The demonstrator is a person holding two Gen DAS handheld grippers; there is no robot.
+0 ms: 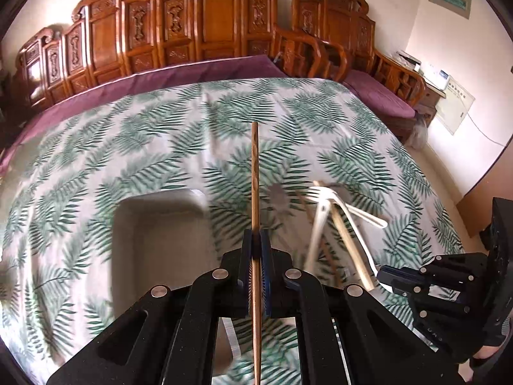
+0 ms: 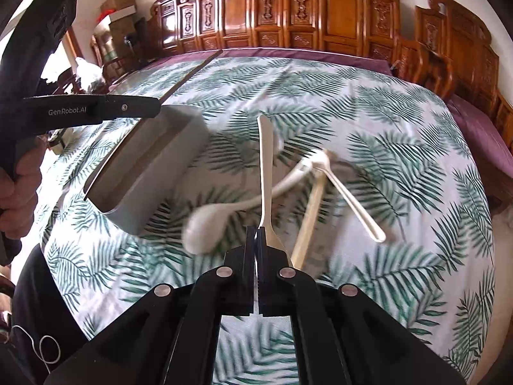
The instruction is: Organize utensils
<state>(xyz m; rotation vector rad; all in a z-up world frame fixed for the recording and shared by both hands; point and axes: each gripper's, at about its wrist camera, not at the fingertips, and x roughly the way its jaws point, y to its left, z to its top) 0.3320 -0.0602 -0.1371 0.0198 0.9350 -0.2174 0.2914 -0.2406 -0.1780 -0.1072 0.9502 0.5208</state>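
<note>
My left gripper is shut on a brown wooden chopstick that sticks up and forward, held above the leaf-print tablecloth. A grey open tray lies just left of it. My right gripper is shut on a white plastic utensil whose long handle points away. Beyond it lie a white spoon, a white fork and a pale wooden chopstick, crossing each other. The right wrist view also shows the grey tray and the left gripper at upper left.
Carved wooden chairs with purple cushions line the table's far side. A person's hand holds the left gripper's handle at the left edge. Boxes stand by the wall. The table drops off at the right towards the floor.
</note>
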